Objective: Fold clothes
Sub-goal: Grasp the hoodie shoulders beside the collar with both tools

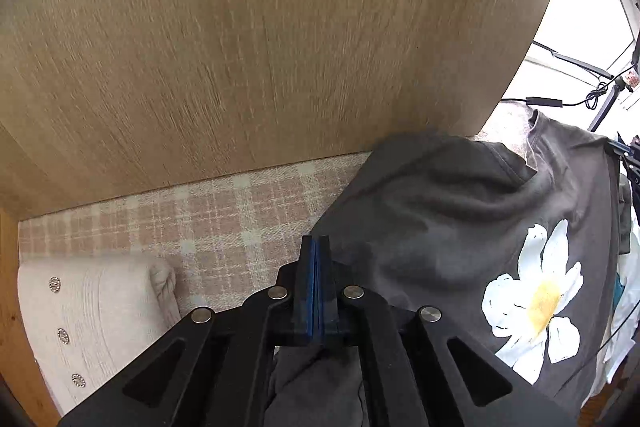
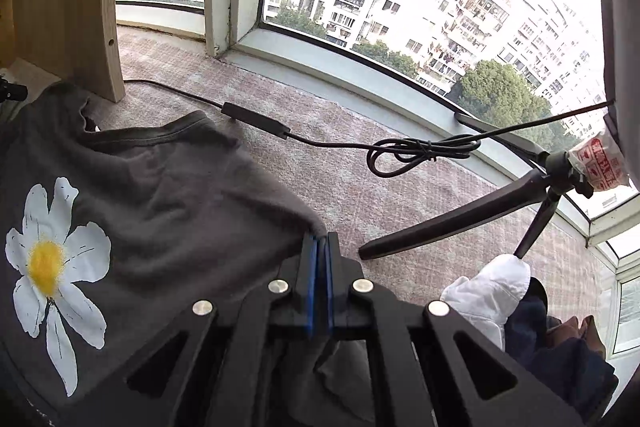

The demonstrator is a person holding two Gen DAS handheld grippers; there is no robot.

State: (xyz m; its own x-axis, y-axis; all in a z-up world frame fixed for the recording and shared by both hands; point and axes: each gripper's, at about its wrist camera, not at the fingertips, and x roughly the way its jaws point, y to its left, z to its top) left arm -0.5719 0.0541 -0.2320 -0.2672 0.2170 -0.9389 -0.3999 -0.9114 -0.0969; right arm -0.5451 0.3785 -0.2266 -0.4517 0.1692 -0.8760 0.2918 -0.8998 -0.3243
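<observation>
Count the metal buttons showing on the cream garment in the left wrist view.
3, in a line down the cream garment at lower left: top button, middle button, bottom button. More may be hidden below the frame edge or under the left gripper.

Support surface: plaid cloth (image 1: 224, 211), pink-beige check, running up to a wooden panel (image 1: 260, 39) that stands on it. Lying directly on the cloth:
- dark grey T-shirt (image 1: 460, 211) with a white daisy print, collar end near the panel's edge;
- cream knitted garment (image 1: 96, 319) with metal buttons, apart from the shirt;
- black cable (image 2: 400, 151) with inline box, partly coiled;
- tripod leg (image 2: 452, 223), foot resting on the cloth;
- white garment (image 2: 488, 291) beside dark blue fabric.
</observation>
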